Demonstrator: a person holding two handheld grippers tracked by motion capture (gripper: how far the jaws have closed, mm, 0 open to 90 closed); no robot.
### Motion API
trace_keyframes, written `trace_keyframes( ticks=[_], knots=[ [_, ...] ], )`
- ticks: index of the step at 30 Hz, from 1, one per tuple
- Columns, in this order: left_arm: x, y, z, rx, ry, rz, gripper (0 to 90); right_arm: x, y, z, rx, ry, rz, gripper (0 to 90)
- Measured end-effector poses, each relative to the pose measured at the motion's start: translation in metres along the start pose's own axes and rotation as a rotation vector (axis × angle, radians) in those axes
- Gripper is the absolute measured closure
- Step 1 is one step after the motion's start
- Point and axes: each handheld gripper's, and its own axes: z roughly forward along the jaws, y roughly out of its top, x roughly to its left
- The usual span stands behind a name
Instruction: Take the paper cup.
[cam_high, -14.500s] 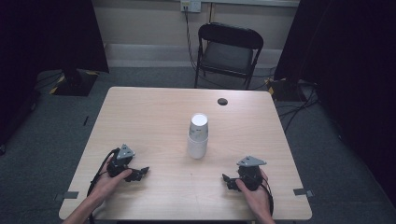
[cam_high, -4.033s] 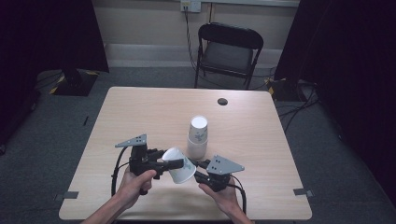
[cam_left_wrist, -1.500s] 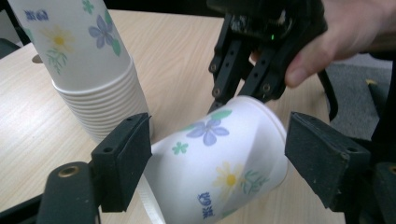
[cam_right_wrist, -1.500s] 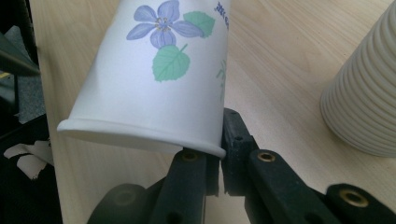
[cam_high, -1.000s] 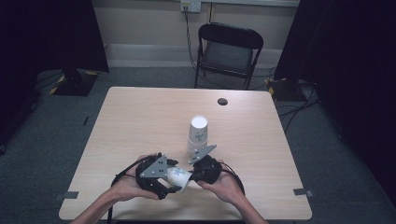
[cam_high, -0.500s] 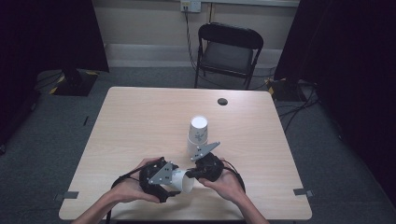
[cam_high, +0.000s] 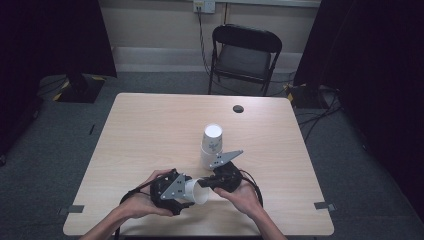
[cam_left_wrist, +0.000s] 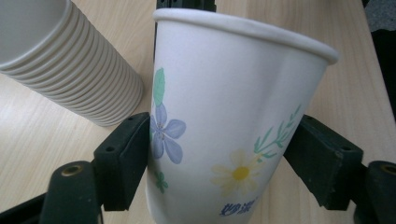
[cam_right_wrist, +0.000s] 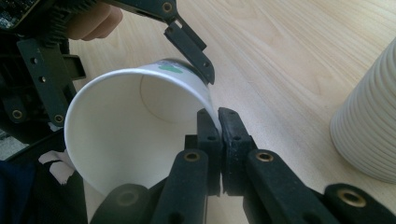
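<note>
Single paper cup (cam_high: 194, 191) lies on its side in the air just above the surface (cam_high: 150, 135), near my edge at about 6 o'clock from the cup stack (cam_high: 212, 146). Long axis runs roughly 9-to-3: base toward my left tongs (cam_high: 186, 190), open mouth toward my right tongs (cam_high: 204, 183).

Left tongs straddle the cup body; in the left gripper view both pads sit against the flowered wall (cam_left_wrist: 224, 140), one on each side, so left is gripping the cup around its middle. Right tongs (cam_right_wrist: 218, 126) are pinched shut on the rim: in the right gripper view one jaw is inside the mouth, the other outside, the cup wall (cam_right_wrist: 140, 135) thin between them.

Both hands are on the same cup, touching distance apart. The stack stands upright just beyond my right hand (cam_high: 240, 192), at about 12 o'clock from it, close but not touching.

My guess: next move is a handover or a re-orient. It turns on that axis; rim is at the right, so right is the nearer hand to swing the mouth toward the stack.
</note>
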Motion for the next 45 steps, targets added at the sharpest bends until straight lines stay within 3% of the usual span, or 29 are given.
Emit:
trace_keyframes(
  ticks=[2,7,18,22,31,41,45],
  knots=[
    [0.001,0.0,0.0,-0.007,0.007,-0.004,26.9,0.0,0.0,0.0,-0.007,-0.002,0.004,88.3],
    [0.005,-0.001,-0.002,-0.024,-0.007,-0.058,29.8,-0.001,-0.001,-0.001,-0.046,-0.015,0.013,84.8],
    [0.019,-0.008,-0.014,-0.175,-0.033,-0.259,33.2,-0.005,-0.006,-0.015,-0.215,-0.03,0.029,77.4],
    [0.023,-0.01,-0.017,-0.219,-0.034,-0.311,33.6,-0.005,-0.007,-0.02,-0.267,-0.019,0.037,80.1],
    [0.018,-0.009,-0.014,-0.218,-0.004,-0.311,33.5,-0.006,-0.005,-0.022,-0.312,-0.009,0.09,87.0],
    [0.014,-0.006,-0.011,-0.209,0.03,-0.274,26.8,-0.005,0.0,-0.021,-0.276,-0.01,0.139,89.2],
    [0.011,-0.002,-0.013,-0.242,0.022,-0.26,22.6,-0.002,0.001,-0.017,-0.245,-0.012,0.146,89.3]
  ],
)
